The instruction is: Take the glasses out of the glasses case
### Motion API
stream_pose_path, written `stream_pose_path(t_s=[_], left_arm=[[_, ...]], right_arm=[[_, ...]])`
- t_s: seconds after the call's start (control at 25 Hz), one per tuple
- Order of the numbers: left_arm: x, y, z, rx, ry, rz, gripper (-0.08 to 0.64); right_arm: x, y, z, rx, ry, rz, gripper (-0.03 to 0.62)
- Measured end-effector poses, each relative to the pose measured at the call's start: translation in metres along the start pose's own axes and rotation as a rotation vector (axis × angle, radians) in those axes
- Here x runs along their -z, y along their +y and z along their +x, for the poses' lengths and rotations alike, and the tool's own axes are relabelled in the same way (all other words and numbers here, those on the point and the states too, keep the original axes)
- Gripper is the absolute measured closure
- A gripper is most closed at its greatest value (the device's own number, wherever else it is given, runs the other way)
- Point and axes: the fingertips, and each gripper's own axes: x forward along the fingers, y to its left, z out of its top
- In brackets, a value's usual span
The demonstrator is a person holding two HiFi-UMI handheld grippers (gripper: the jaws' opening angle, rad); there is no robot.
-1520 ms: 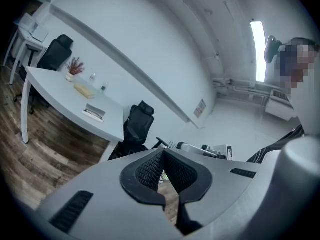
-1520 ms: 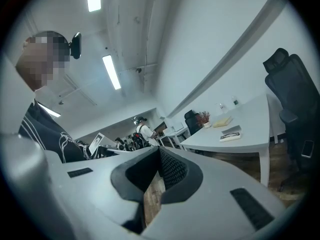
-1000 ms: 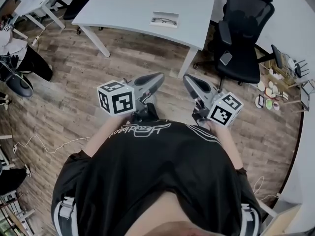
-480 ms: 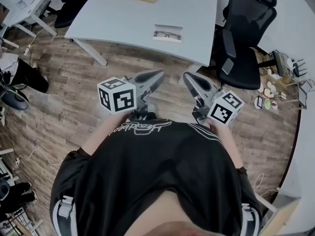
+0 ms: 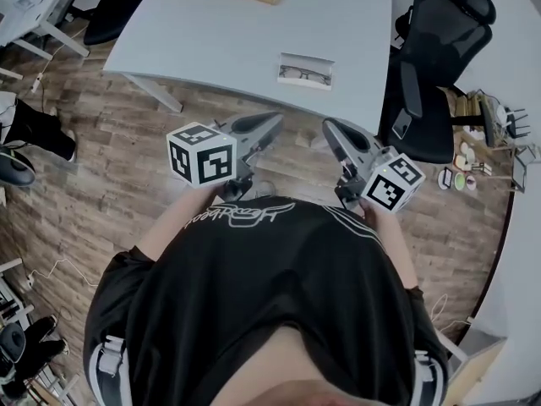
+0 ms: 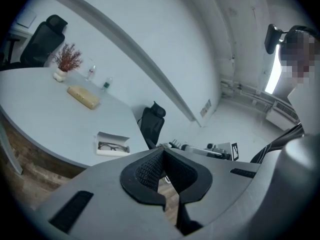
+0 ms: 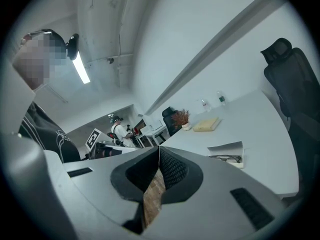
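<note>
Our left gripper (image 5: 269, 123) and right gripper (image 5: 331, 129) are closed, empty, short of the table (image 5: 254, 32). Near its edge the glasses (image 5: 304, 76) lie in the open glasses case (image 5: 306, 61): light, fragile; we'd pinch the bridge.

A wood-plank floor (image 5: 110, 159) fills the middle of the head view. A large pale grey tabletop (image 5: 211, 32) on slanted white legs spans the upper part of the frame. A black office chair (image 5: 435, 74) stands at its right end, in the upper right. A second white desk (image 5: 42, 7) shows in the upper left corner. In the gripper views the walls (image 6: 150, 29) are plain white, a strip light (image 7: 80, 68) glows in the upper left, and a dried plant (image 6: 67, 59) stands at the tabletop's far edge.
</note>
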Motion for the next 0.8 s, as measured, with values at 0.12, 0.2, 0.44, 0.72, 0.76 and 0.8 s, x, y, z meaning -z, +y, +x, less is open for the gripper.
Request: stream_pose_path(t_s=[0.12,0.2,0.44,0.72,0.76,0.8], left_arm=[[-0.001,0.016,0.004,-0.003,0.012,-0.013,0.554],[0.001,0.023,0.008,-0.01,0.019,-0.016,0.554],[0.0,0.041,0.022,-0.05,0.04,-0.036,0.554],[-0.015,0.063,0.054,-0.097,0.067,-0.035,0.554],[-0.019,0.068,0.059,-0.104,0.071,-0.036,0.554],[-0.022,0.073,0.064,-0.111,0.073,-0.039,0.554]], right_arm=[[0.005,-0.01,0.011,0.02,0.035,-0.002,0.583],[0.009,-0.015,0.014,0.031,0.059,-0.009,0.583],[0.016,-0.038,0.022,0.038,0.111,0.025,0.583],[0.005,-0.081,0.039,0.004,0.115,0.064,0.583],[0.003,-0.089,0.043,0.0,0.117,0.074,0.583],[0.001,-0.097,0.048,-0.004,0.12,0.08,0.583]])
